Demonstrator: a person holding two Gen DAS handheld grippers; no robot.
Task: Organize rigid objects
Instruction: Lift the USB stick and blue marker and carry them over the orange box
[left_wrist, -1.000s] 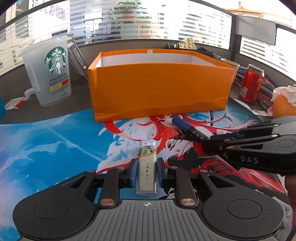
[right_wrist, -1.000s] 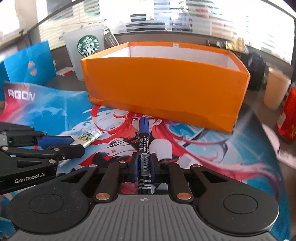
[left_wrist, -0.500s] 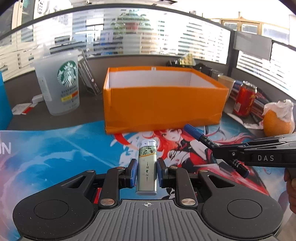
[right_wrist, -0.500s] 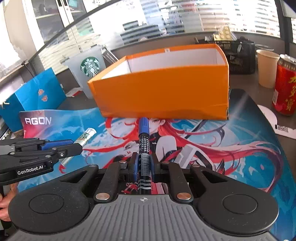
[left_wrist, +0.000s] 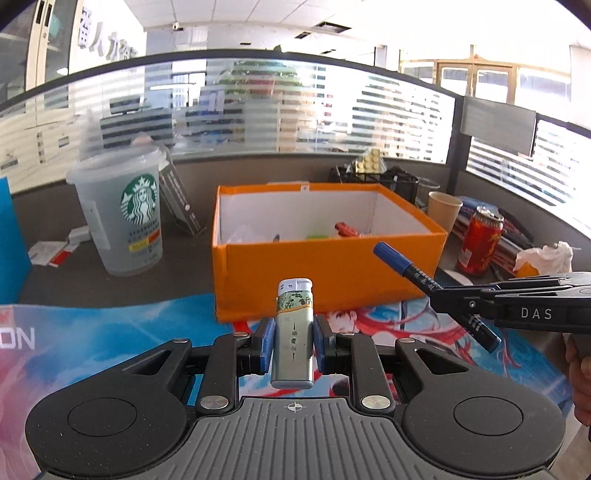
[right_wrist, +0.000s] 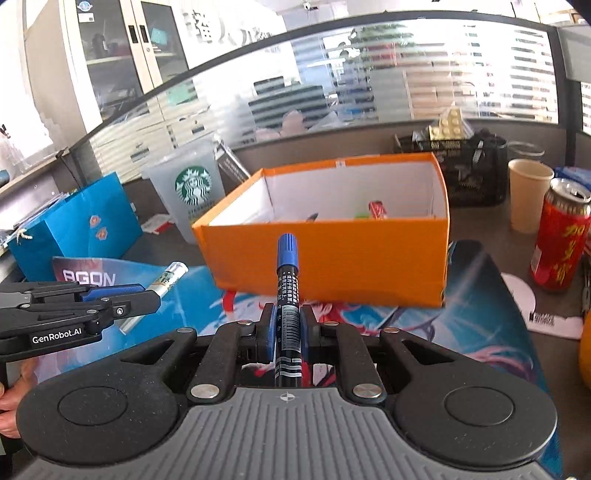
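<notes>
My left gripper (left_wrist: 293, 334) is shut on a silver lighter (left_wrist: 293, 325) with a white cap, held above the mat in front of the orange box (left_wrist: 325, 273). My right gripper (right_wrist: 287, 325) is shut on a blue-capped black marker (right_wrist: 287, 295), also raised in front of the orange box (right_wrist: 332, 262). The marker (left_wrist: 424, 280) and right gripper (left_wrist: 454, 306) show at the right of the left wrist view. The lighter (right_wrist: 166, 280) and left gripper (right_wrist: 147, 295) show at the left of the right wrist view. Small items lie inside the box.
A Starbucks cup (left_wrist: 122, 218) stands left of the box. A red can (left_wrist: 480, 240) and a paper cup (left_wrist: 443, 214) stand to its right. A blue paper bag (right_wrist: 77, 229) stands far left. An anime desk mat (right_wrist: 461, 325) covers the near table. A black mesh basket (right_wrist: 476, 177) stands behind the box.
Both grippers have risen from the mat with the lighter and the marker still held. The box's inside has come into view.
</notes>
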